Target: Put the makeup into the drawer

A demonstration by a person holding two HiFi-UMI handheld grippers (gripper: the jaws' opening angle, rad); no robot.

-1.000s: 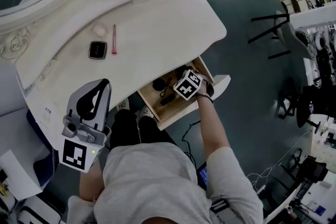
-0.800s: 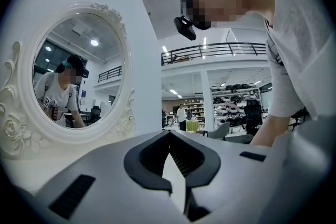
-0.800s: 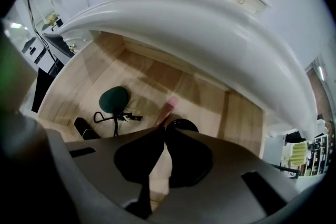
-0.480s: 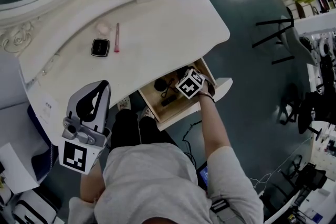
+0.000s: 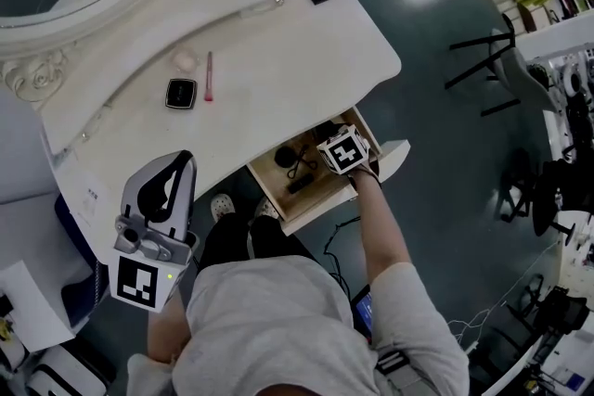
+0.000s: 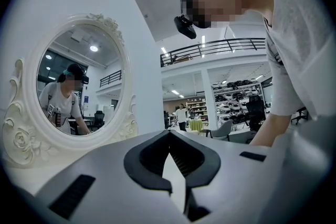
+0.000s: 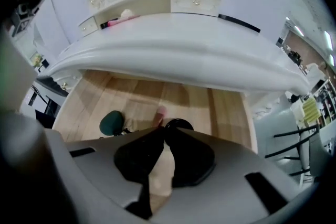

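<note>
- Makeup is found in two places: a black square compact (image 5: 181, 93) and a thin pink stick (image 5: 209, 76) on the white dressing table (image 5: 306, 42), and a dark green round piece (image 7: 112, 123) in the open wooden drawer (image 5: 269, 172).
- The right gripper (image 7: 164, 131) is held inside the drawer, jaw tips together.
- The left gripper (image 6: 169, 136) is held off the table, jaws closed on nothing.

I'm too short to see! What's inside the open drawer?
On the drawer's wooden floor: a dark green round thing, a black round thing, a small pink piece. The right gripper covers the near part, hiding whatever lies there.
</note>
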